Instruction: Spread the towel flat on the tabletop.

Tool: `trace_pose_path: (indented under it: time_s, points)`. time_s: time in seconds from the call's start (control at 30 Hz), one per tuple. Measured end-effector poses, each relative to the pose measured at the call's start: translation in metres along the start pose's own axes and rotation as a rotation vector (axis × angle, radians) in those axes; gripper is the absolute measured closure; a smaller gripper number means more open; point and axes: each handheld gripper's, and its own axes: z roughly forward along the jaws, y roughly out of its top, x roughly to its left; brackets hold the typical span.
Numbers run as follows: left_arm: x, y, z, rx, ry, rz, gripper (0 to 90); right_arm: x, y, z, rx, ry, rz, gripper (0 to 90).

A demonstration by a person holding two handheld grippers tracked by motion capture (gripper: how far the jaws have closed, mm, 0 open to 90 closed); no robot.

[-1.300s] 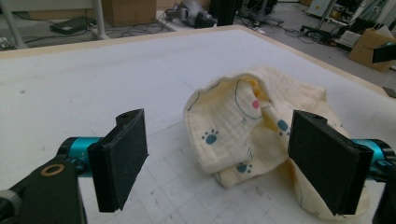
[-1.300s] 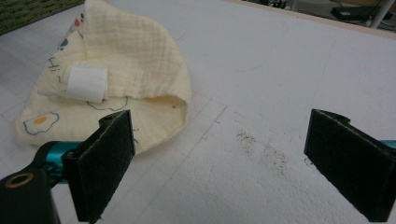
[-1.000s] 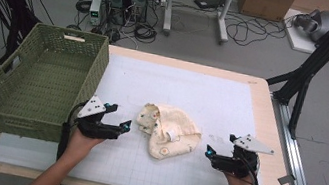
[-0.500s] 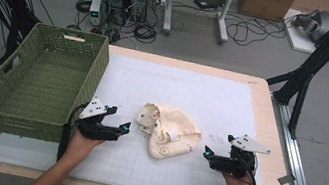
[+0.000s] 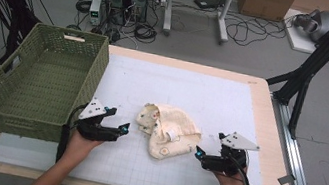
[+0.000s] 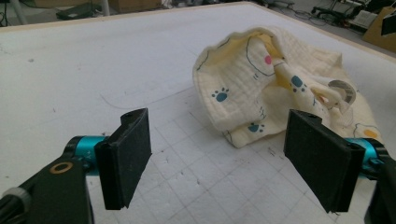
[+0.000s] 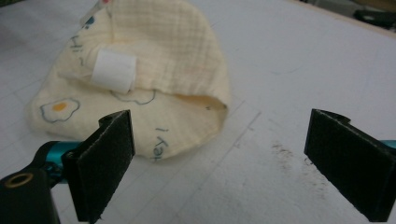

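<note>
Crumpled cream baby cloth (image 5: pixel 167 132) with paw and egg prints lies mid-table on white mat (image 5: pixel 212 100), between two handheld grippers. Left gripper (image 5: pixel 122 129) just left of cloth, jaws spread wide, holding nothing. Right gripper (image 5: pixel 199 152) near cloth's lower right edge, jaws likewise apart, empty. Green woven basket (image 5: pixel 37 84) stands at table's left. Step judged: approach before grasp. Next move likely needs each gripper to close on a cloth edge.

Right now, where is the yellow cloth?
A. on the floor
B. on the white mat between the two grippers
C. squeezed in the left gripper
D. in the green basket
B: the cloth lies crumpled on the mat, between the open left gripper and right gripper.
</note>
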Motion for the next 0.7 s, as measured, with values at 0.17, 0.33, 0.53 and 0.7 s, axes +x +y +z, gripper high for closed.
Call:
trace_pose_path:
  time_s: [0.17,0.33,0.53,0.7]
  points:
    - [0.000,-0.001,-0.001,0.012,0.010,0.000,23.9,0.008,0.004,0.006,-0.006,0.061,-0.038,7.9]
    - [0.000,-0.003,0.000,0.020,0.001,-0.004,24.1,0.020,0.017,0.021,0.001,0.097,-0.061,7.9]
    - [0.001,-0.004,0.002,0.027,-0.007,-0.009,24.6,0.031,0.032,0.039,0.008,0.128,-0.099,8.0]
    - [0.002,-0.004,0.004,0.039,-0.008,0.000,25.2,0.041,0.043,0.058,0.039,0.181,-0.147,20.5]
